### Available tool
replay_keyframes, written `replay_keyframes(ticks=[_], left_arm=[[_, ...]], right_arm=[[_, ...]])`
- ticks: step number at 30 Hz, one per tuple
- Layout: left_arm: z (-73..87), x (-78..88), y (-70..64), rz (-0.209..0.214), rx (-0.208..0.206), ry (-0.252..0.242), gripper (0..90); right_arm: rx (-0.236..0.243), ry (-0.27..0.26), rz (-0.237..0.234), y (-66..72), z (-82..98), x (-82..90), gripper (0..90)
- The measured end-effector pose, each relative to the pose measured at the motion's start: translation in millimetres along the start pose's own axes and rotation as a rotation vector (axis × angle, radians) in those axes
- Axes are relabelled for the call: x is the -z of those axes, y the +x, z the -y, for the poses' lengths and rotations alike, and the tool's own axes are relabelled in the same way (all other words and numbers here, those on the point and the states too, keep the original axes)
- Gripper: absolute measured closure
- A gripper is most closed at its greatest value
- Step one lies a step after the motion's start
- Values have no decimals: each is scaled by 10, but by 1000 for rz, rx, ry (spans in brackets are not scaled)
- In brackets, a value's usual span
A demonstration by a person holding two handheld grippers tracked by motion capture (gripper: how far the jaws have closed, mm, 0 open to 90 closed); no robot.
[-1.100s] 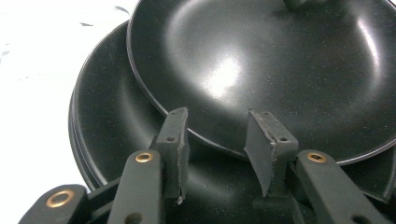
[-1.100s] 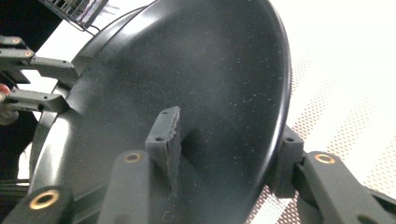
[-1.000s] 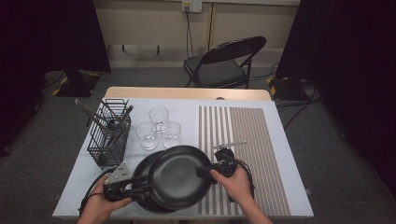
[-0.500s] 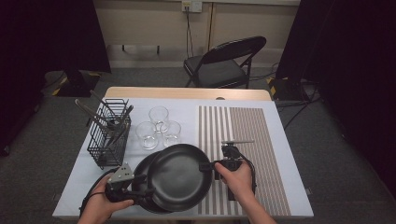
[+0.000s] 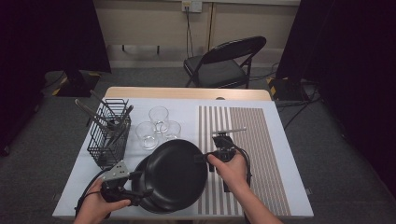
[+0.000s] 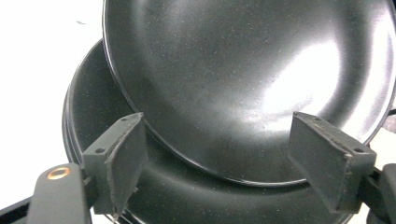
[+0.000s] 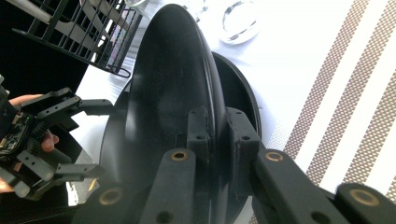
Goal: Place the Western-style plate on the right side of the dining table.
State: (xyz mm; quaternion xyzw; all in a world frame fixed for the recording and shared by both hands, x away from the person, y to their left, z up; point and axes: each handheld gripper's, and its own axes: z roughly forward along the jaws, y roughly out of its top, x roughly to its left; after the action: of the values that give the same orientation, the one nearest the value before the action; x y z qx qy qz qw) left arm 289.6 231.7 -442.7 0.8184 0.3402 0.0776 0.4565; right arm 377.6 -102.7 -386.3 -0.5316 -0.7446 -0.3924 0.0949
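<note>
Two round black plates lie stacked at the table's front. The upper plate (image 5: 175,170) (image 6: 243,70) (image 7: 163,84) tilts, its right edge raised off the lower plate (image 5: 147,200) (image 6: 93,107) (image 7: 240,93). My right gripper (image 5: 205,158) (image 7: 217,123) is shut on the upper plate's right rim, one pad on each face. At the plates' left side, my left gripper (image 5: 140,184) (image 6: 217,126) (image 7: 100,137) is open. Its jaws have just been opening and stand wide on either side of the plates' near rim, and the pads touch nothing.
A black wire basket (image 5: 109,135) with utensils stands at the left. Three clear glasses (image 5: 159,126) sit behind the plates. A striped mat (image 5: 254,135) covers the table's right half. A folding chair (image 5: 224,60) stands beyond the table's far edge.
The left jaws have spread apart. The right gripper has closed on the upper plate's rim and risen, which tilts that plate up on its right side.
</note>
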Motion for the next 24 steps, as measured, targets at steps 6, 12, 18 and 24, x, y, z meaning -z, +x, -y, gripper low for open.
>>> replay_keyframes(ticks=[6, 12, 18, 24], left_arm=[[-4, 10, 25, 9, 6, -11, 164], [-25, 8, 33, 12, 2, -16, 164], [-50, -31, 47, 20, 2, -7, 163], [-90, -62, 49, 36, -9, -11, 163]], right_arm=[[1, -8, 10, -27, -38, 38, 816], [-4, -13, 25, -33, -77, 81, 813], [-32, -30, 22, -45, -133, 145, 812], [-26, -45, 30, -8, -185, 241, 811]])
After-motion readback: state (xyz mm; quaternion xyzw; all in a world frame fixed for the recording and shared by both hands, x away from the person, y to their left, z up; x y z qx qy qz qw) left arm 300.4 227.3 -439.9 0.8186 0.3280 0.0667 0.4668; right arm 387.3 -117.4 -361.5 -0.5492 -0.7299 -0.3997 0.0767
